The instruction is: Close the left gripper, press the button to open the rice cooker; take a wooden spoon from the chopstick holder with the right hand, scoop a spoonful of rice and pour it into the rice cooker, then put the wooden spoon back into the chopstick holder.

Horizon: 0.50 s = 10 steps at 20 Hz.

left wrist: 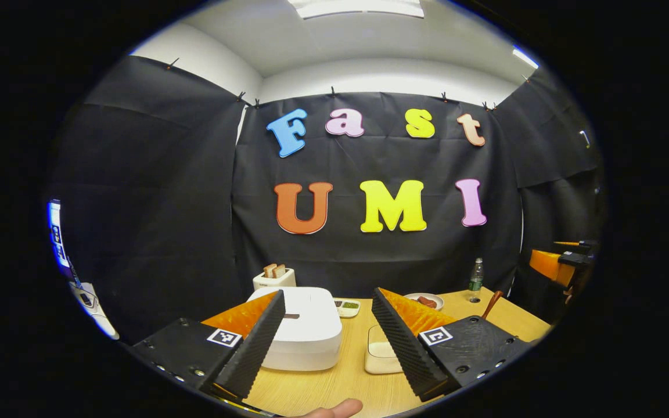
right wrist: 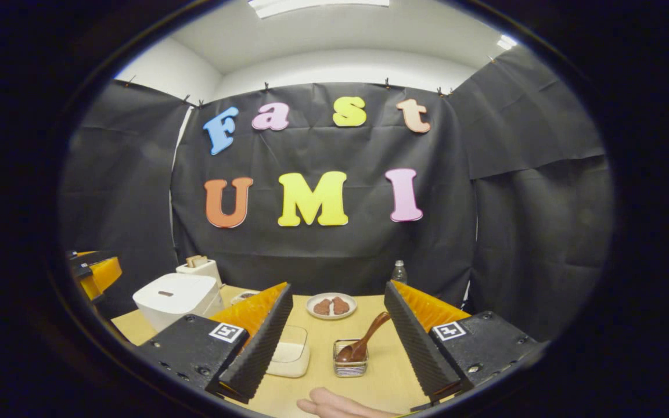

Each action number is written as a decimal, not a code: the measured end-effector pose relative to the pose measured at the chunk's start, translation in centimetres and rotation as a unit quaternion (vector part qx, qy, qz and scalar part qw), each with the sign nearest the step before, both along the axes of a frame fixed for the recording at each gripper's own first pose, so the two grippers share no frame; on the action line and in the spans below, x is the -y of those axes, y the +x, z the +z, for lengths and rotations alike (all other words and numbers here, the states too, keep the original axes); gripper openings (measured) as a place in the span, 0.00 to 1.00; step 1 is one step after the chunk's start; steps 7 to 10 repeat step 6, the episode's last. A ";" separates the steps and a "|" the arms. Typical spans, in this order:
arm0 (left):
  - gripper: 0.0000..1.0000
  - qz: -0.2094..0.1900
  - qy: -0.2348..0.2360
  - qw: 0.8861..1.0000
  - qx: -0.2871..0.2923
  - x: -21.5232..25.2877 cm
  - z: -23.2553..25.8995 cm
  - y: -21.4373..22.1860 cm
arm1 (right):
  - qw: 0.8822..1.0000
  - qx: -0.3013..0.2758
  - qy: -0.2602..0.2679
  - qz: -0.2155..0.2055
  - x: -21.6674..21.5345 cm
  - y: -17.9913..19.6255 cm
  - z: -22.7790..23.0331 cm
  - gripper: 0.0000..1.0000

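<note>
Tabletop (right wrist: 381, 371) carries one rice cooker (left wrist: 305, 328), one wooden spoon (right wrist: 363, 342); both grippers' fingers gape, empty.

No words, brands or numbers can be read on anything here. The bottle (left wrist: 475, 281) at the back of the tabletop (left wrist: 340, 383) carries a label, too small to make out. Each claw wears square black-and-white coded markers on its finger mounts: on the left claw (left wrist: 327, 342) and on the right claw (right wrist: 334, 348); they are patterns, not text.
</note>
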<state>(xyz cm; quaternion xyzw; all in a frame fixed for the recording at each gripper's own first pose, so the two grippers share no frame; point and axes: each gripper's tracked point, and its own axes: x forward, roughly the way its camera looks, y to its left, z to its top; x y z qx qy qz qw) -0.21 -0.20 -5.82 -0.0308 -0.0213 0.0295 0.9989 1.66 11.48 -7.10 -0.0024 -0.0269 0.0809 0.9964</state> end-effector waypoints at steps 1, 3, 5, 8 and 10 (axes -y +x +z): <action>0.95 -0.001 -0.002 1.000 -0.003 0.1 -0.2 0.0 | 1.000 0.002 -0.002 -0.002 0.0 0.1 0.2 1.00; 0.95 -0.008 -0.006 1.000 -0.007 0.2 -0.5 0.0 | 1.000 0.010 -0.005 -0.005 -0.1 0.2 0.6 1.00; 0.96 -0.011 -0.008 1.000 -0.007 0.1 -0.4 0.1 | 1.000 0.012 -0.006 -0.004 -0.3 0.1 0.7 1.00; 0.95 -0.010 -0.009 1.000 -0.007 0.0 -0.4 0.2 | 1.000 0.012 -0.006 -0.001 -0.6 0.1 0.6 1.00; 0.95 -0.010 -0.009 1.000 -0.007 0.0 -0.4 0.2 | 1.000 0.012 -0.006 -0.001 -0.6 0.1 0.6 1.00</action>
